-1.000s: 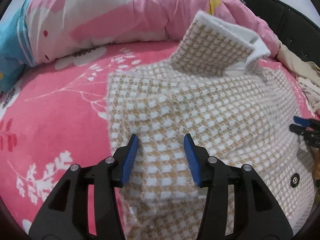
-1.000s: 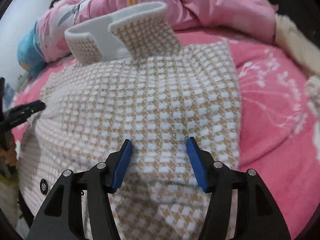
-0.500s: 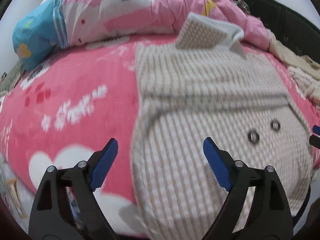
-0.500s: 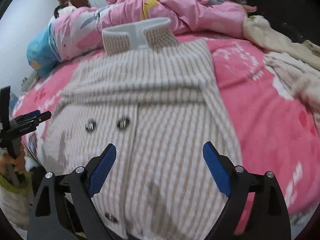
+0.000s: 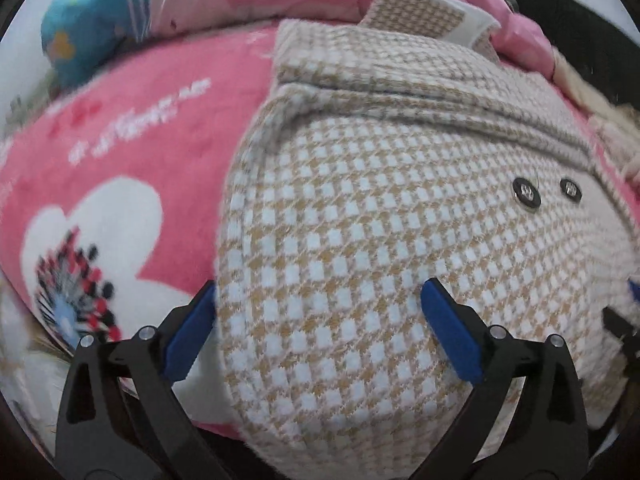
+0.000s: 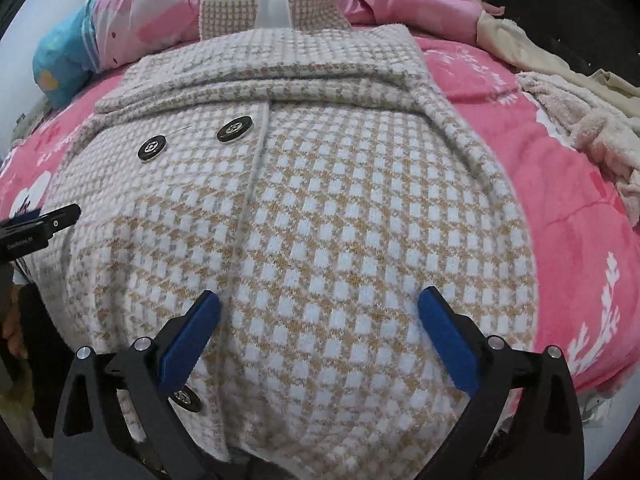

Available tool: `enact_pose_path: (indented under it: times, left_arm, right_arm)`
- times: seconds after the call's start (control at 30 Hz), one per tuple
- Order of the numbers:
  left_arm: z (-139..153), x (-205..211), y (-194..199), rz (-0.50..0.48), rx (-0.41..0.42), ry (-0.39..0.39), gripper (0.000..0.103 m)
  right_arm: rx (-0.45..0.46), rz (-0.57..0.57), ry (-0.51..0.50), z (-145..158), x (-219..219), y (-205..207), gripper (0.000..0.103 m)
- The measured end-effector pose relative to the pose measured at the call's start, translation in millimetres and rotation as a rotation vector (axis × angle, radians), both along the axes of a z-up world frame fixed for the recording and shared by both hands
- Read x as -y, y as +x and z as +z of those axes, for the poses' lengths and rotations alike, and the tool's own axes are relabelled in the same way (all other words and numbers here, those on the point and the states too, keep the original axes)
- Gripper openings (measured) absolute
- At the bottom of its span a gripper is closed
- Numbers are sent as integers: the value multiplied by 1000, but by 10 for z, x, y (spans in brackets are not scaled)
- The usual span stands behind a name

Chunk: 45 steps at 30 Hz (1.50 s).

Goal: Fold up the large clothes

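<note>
Between the blue pads of the left tongs [image 5: 318, 330] and the right tongs [image 6: 318, 334], both opening wide and pinching nothing, lies the checked coat [image 6: 320, 220], spread on the pink blanket [image 5: 132, 148]. It looks thick, soft and floppy; its near hem seems best to grab. A second ago the pads were closer together, farther up the coat.

Coat [image 6: 320, 208]: large knitted garment in a tan-and-white houndstooth check, lying flat and face up on the pink bedspread, its near hem hanging over the bed's edge. Its upper part was folded across the body as a band, with the collar [image 6: 272, 4] standing against the heaped pink quilt at the far end. Two dark round buttons [image 6: 192, 140] sat beside the front seam, a third near the hem.
</note>
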<state>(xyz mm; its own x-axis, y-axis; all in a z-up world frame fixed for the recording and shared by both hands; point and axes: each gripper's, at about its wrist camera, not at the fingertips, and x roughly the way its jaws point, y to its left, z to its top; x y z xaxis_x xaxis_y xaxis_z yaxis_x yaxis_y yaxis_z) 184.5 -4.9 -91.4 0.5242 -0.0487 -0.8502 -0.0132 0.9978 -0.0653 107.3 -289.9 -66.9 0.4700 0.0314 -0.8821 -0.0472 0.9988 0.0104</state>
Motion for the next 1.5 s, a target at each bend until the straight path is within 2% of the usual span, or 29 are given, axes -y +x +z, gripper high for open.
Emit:
enact_pose_path:
  times: [0.43, 0.7, 1.0, 1.33, 1.5]
  left_arm:
    - [-40, 32, -51, -13, -9, 11, 97]
    - [-46, -21, 42, -18, -7, -3, 97]
    - [-52, -117, 6, -29, 1, -35, 97]
    - [16, -125, -81, -33, 45, -20, 96]
    - [196, -102, -399, -74, 133, 20, 96]
  right_arm:
    - [-44, -29, 22, -24, 46, 59, 97]
    - [-74, -45, 31, -54, 71, 77, 97]
    - [-64, -60, 9, -67, 16, 67, 97]
    - [-37, -57, 16, -65, 29, 13, 97]
    - [-32, -40, 25, -57, 75, 0, 97]
